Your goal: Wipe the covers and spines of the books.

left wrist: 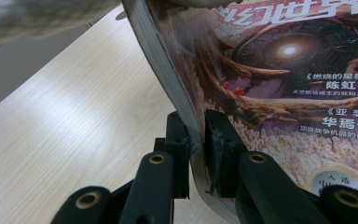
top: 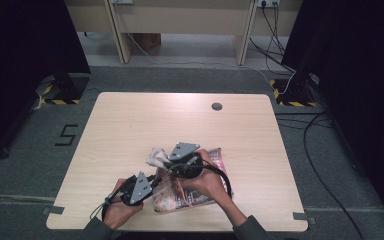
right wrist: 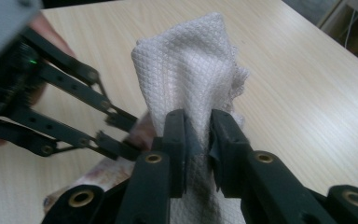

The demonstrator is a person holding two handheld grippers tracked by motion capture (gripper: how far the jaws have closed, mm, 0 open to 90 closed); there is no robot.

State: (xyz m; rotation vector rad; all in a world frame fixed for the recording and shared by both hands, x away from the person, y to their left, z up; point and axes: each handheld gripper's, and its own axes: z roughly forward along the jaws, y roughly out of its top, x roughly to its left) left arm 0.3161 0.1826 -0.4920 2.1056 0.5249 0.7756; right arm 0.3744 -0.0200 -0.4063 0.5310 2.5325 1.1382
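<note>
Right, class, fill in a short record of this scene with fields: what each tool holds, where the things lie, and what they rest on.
left tool: shut on the edge of the magazine, lifting that edge
right tool: shut on the white cloth, bunched upward
magazine place: near edge of the table, between the hands, in the high view
cloth place: over the magazine's far-left corner
surface: light wooden table
</note>
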